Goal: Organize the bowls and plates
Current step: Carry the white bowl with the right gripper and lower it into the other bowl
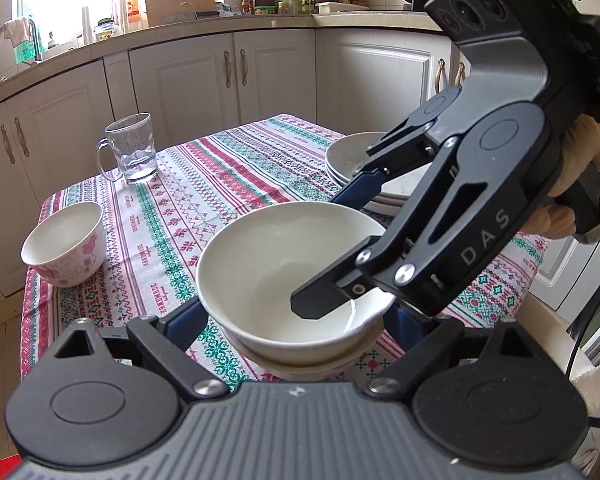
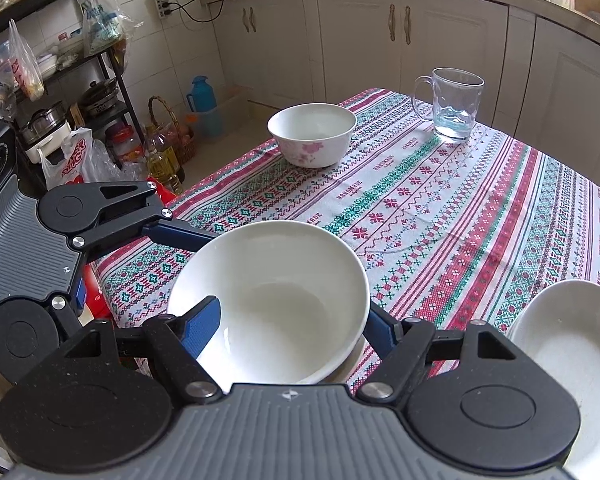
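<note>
A plain white bowl point(image 1: 284, 268) sits nested in another white bowl point(image 1: 300, 364) on the patterned tablecloth point(image 1: 228, 176). My right gripper point(image 1: 364, 256) is wide open, one finger point(image 1: 324, 300) inside the top bowl point(image 2: 276, 300) and the other outside its far wall. My left gripper point(image 1: 296, 320) is open around the lower bowl, its fingers beside it. A flowered bowl point(image 1: 64, 248) stands at the left edge, also in the right wrist view point(image 2: 312, 134). A stack of white plates point(image 1: 352, 160) lies behind the right gripper.
A glass mug point(image 1: 130, 148) with a little water stands at the far left of the table, also in the right wrist view point(image 2: 452, 104). White cabinets point(image 1: 220, 72) ring the table. A cluttered shelf point(image 2: 60, 80) and bottles stand on the floor side.
</note>
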Tool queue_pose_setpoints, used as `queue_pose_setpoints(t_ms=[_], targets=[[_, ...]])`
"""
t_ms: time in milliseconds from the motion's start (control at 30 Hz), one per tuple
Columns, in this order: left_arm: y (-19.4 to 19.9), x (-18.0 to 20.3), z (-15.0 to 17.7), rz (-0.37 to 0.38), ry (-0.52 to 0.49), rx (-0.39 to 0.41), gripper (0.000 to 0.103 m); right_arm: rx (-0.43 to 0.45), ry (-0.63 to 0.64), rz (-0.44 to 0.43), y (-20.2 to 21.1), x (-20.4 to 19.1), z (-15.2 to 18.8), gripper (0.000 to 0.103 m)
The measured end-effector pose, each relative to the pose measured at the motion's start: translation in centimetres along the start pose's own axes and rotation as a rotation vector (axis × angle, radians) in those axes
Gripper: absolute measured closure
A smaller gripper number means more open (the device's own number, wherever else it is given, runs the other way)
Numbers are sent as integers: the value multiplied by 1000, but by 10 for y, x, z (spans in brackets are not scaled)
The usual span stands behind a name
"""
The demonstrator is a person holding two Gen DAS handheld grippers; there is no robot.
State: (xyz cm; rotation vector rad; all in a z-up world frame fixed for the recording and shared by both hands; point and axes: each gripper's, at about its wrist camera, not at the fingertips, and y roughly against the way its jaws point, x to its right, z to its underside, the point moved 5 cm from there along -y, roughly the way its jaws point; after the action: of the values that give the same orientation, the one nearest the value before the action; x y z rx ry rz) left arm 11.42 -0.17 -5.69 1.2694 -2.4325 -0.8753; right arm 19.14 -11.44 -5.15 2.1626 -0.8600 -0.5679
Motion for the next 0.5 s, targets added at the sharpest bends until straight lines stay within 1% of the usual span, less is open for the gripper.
queue_pose_setpoints(t_ms=[267, 500], targets=[[-2, -2, 1, 17, 11, -3, 9, 2, -1, 6, -1, -1, 2, 22], [-3, -2, 2, 11, 14, -9, 7, 7, 9, 15, -1, -1, 4, 22]])
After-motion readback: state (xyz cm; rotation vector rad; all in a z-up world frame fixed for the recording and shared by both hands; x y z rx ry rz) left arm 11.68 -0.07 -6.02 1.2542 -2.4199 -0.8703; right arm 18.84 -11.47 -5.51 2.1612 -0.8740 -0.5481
